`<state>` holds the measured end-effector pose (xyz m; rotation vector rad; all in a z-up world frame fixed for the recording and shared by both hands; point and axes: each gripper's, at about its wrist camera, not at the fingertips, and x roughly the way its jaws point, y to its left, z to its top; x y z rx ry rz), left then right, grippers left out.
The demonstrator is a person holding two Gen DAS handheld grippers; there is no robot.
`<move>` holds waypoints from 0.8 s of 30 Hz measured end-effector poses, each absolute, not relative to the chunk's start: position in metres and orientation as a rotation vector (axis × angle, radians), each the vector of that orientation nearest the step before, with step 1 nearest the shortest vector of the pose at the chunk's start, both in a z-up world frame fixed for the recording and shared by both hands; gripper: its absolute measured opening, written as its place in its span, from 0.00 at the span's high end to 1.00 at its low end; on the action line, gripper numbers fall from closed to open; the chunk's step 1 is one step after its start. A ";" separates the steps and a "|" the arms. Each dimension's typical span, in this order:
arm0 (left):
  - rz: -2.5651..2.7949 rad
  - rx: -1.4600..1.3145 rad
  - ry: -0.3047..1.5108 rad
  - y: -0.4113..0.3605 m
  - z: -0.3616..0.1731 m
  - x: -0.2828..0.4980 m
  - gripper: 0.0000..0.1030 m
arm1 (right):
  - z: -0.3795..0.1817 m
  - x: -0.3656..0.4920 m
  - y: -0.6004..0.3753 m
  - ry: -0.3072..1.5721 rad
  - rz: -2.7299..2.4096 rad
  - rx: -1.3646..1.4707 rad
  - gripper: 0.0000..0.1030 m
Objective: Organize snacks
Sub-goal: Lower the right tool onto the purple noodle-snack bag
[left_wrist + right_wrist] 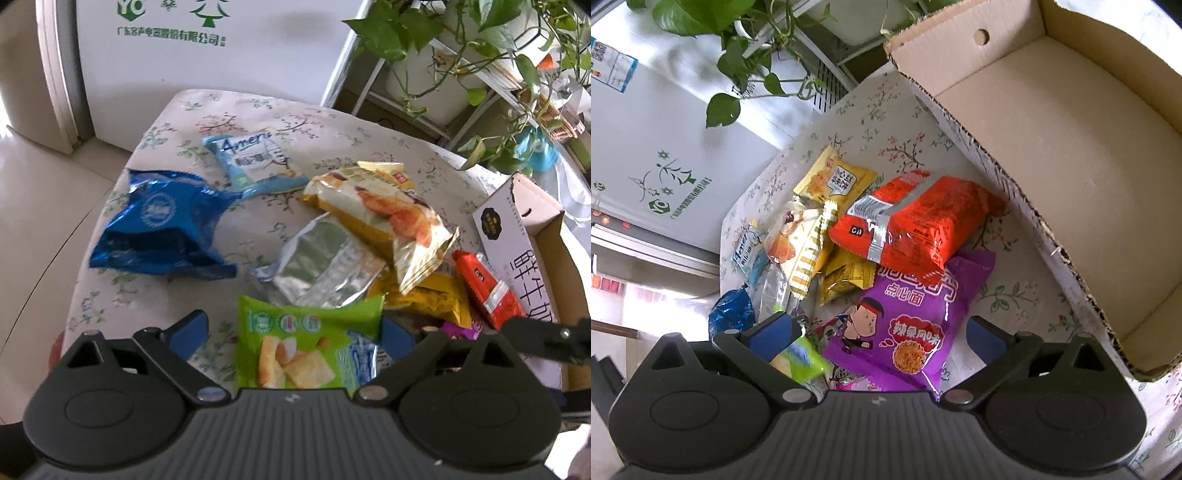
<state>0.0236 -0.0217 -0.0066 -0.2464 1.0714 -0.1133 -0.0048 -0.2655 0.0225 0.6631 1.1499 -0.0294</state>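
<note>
Snack packets lie on a floral tablecloth (166, 122). In the left wrist view my left gripper (295, 332) is open, its jaws on either side of a green cracker packet (306, 347). Beyond lie a blue foil bag (162, 225), a light-blue packet (255, 162), a silver packet (325, 258), a croissant packet (391, 210) and an orange packet (487, 288). In the right wrist view my right gripper (882, 332) is open over a purple noodle packet (905, 325), with the orange packet (916, 225) and a yellow packet (834, 181) beyond. The cardboard box (1071, 155) is empty.
The cardboard box (524, 236) stands at the table's right side. A white appliance (207, 59) stands behind the table. A plant shelf with trailing leaves (480, 48) is at the back right. The table edge drops to a tiled floor (44, 206) on the left.
</note>
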 end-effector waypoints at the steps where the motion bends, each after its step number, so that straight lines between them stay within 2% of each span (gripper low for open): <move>1: -0.119 -0.259 1.070 -0.019 -0.006 0.022 0.08 | 0.022 -0.004 -0.264 1.153 -0.034 0.654 0.00; 9: -0.177 -0.221 1.053 -0.017 -0.001 0.013 0.07 | 0.008 0.004 -0.254 1.179 -0.082 0.603 0.01; 19: -0.190 -0.060 1.064 -0.035 -0.020 0.007 0.06 | -0.007 0.015 -0.243 1.200 -0.124 0.533 0.03; 24: -0.194 -0.044 1.044 -0.038 -0.024 0.004 0.01 | -0.010 0.019 -0.236 1.193 -0.133 0.493 0.03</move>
